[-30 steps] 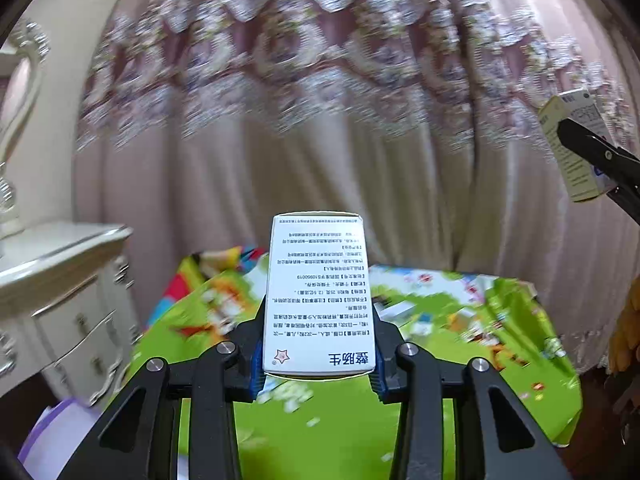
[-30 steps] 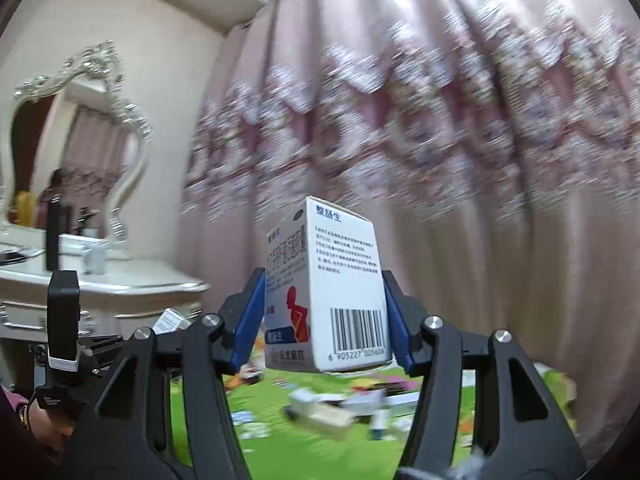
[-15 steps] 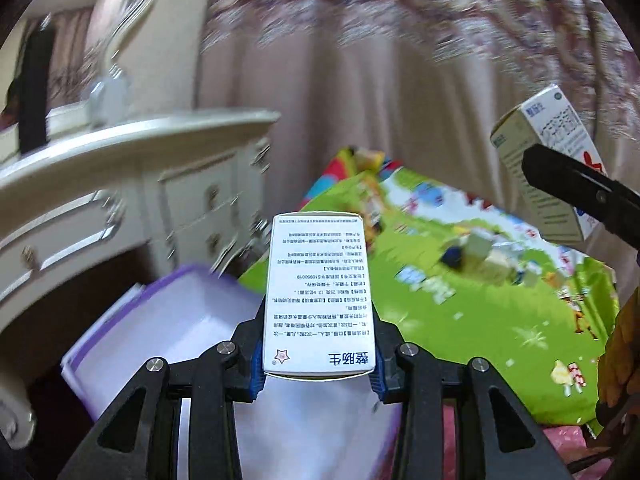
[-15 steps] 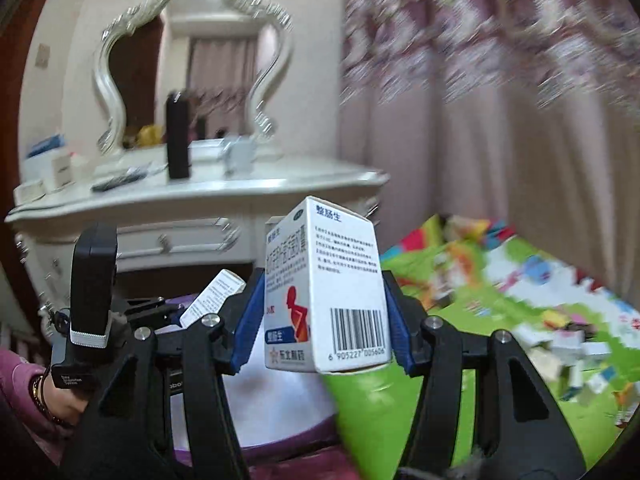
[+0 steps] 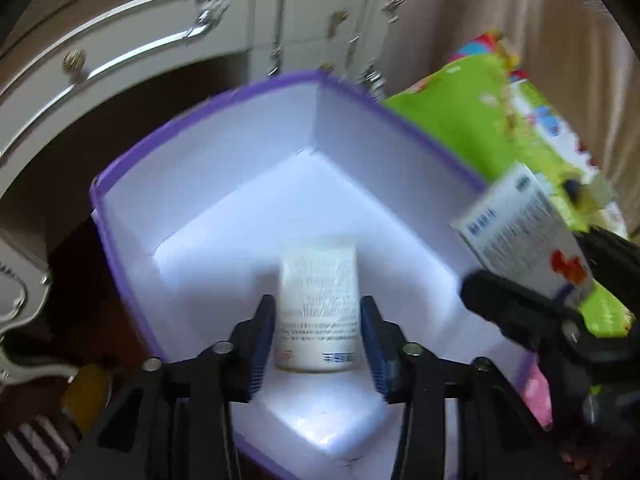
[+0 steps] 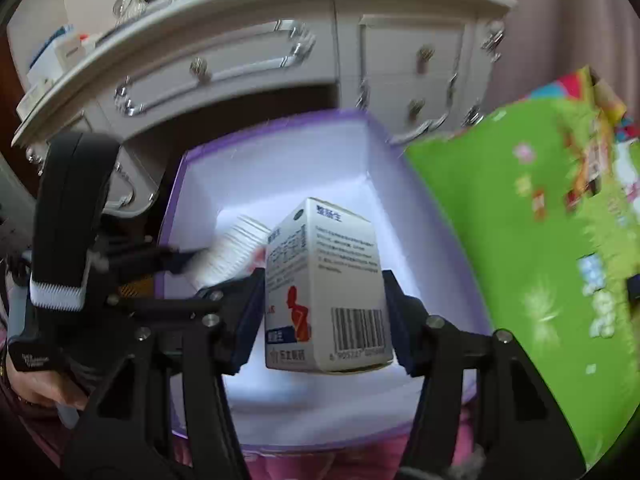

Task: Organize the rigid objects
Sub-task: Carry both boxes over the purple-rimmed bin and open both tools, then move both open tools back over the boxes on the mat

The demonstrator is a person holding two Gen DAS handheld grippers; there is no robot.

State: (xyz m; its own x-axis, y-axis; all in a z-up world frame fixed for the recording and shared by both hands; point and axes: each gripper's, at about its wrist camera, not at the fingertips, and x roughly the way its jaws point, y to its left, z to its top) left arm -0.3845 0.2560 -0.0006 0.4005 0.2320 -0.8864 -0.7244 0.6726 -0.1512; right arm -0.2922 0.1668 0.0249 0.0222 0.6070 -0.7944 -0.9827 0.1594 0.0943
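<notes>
My left gripper (image 5: 318,332) points down into a white storage box with a purple rim (image 5: 224,168). Its jaws are opening, and a flat white medicine carton (image 5: 318,300), blurred, sits between them with a gap on each side. My right gripper (image 6: 324,300) is shut on a thicker white medicine carton (image 6: 332,272) with a barcode and a red figure, held over the same storage box (image 6: 280,160). In the left wrist view that carton (image 5: 524,240) hangs at the right, above the box's right wall. The right wrist view shows the left gripper (image 6: 216,268) at the left with its blurred carton (image 6: 236,248).
A cream dresser with drawers (image 6: 280,60) stands right behind the storage box. A green play mat (image 6: 520,220) with scattered small items lies to the right. Pink cloth (image 6: 320,464) lies under the box's near edge. A person's hand (image 6: 32,388) holds the left gripper.
Both grippers swung down from the curtain to over the purple-rimmed box. The left jaws parted and the flat carton came loose. The right gripper kept its carton.
</notes>
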